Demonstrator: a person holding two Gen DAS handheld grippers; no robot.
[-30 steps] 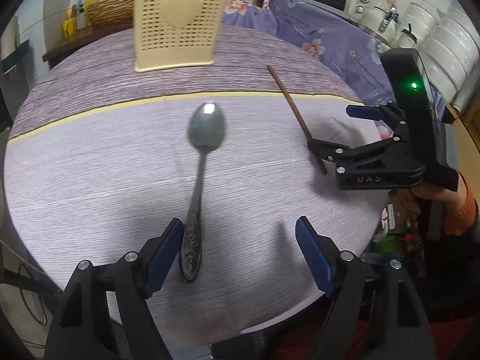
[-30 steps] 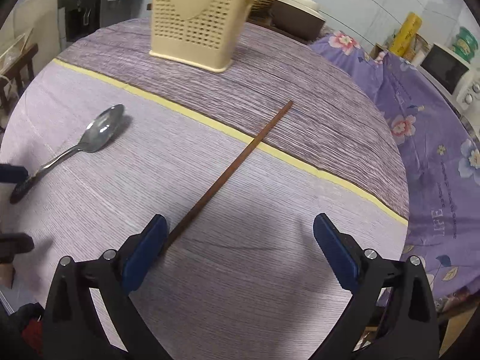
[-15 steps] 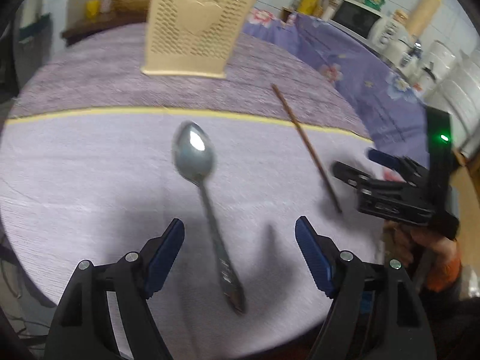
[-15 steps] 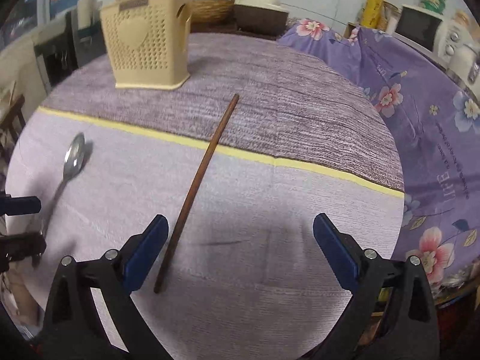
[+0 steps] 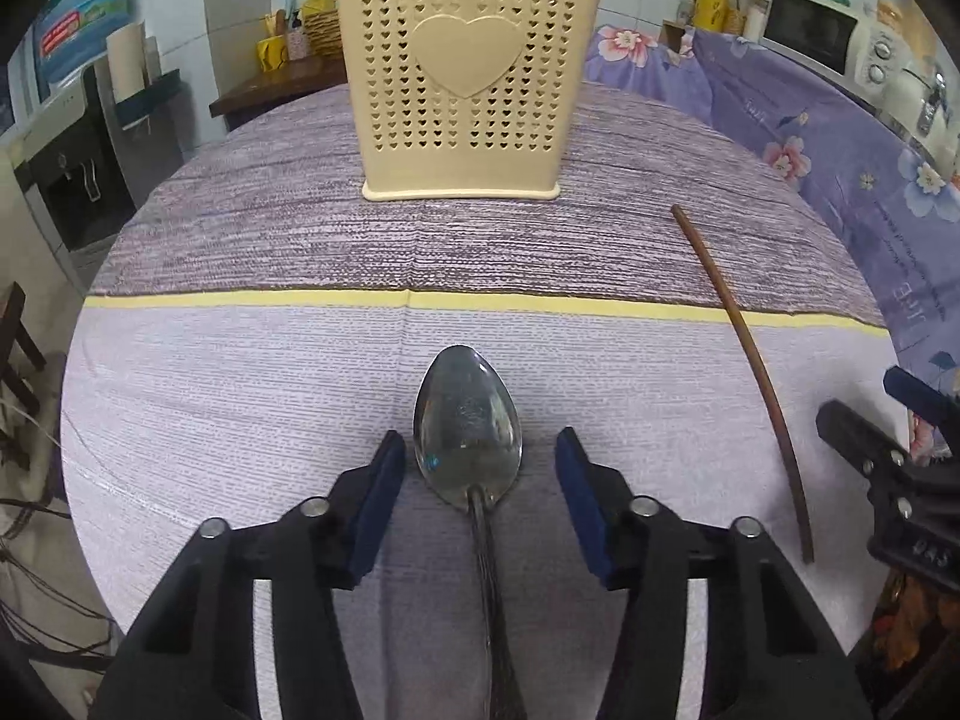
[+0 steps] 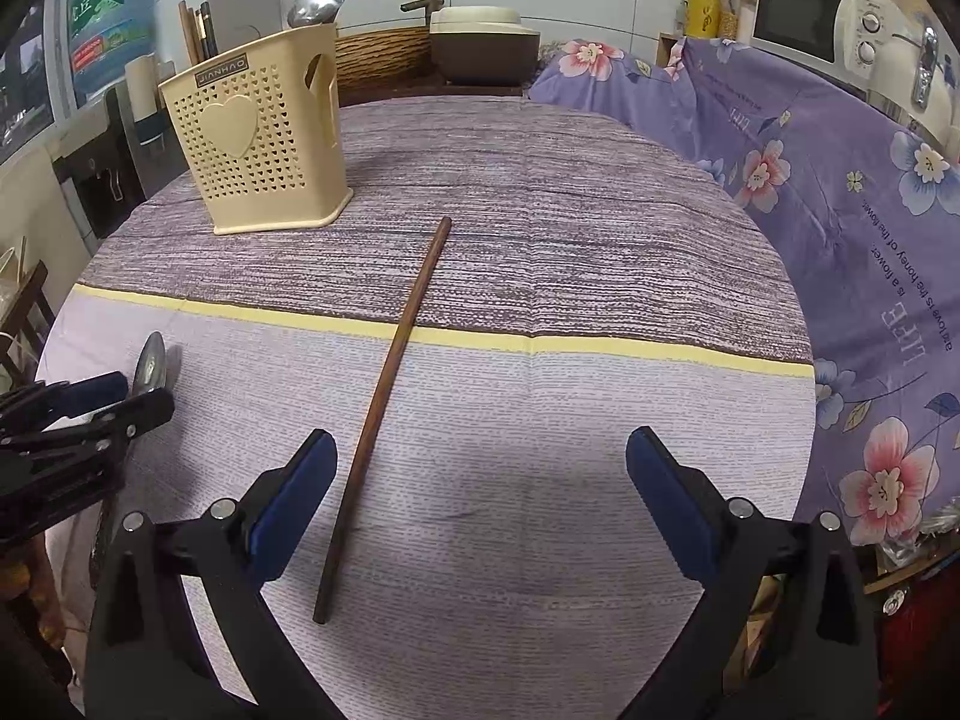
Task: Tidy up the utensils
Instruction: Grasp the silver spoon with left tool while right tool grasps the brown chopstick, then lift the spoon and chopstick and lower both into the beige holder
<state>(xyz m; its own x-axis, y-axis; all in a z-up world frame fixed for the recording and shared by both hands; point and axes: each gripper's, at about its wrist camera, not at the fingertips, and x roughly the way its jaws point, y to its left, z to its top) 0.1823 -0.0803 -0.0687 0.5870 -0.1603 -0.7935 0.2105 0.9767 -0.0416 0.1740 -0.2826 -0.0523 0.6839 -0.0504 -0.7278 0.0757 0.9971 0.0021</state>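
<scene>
Straddling spoon (image 5: 468,438), left tool (image 5: 474,480) closing; handle end cut off.

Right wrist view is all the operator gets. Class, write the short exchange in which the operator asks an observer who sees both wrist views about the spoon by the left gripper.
Operator: I see only an edge of the spoon's bowl. Is it between the left gripper's pads?
Observer: Yes. The bowl of the spoon lies between the pads of the left gripper, whose jaws have just been closing.
Operator: Is it gripped?
Observer: No. The pads do not press on it. Gaps show beside the bowl, and it lies flat on the tablecloth.
Operator: Which way does its handle run?
Observer: Back under the gripper, away from the utensil holder.
</scene>
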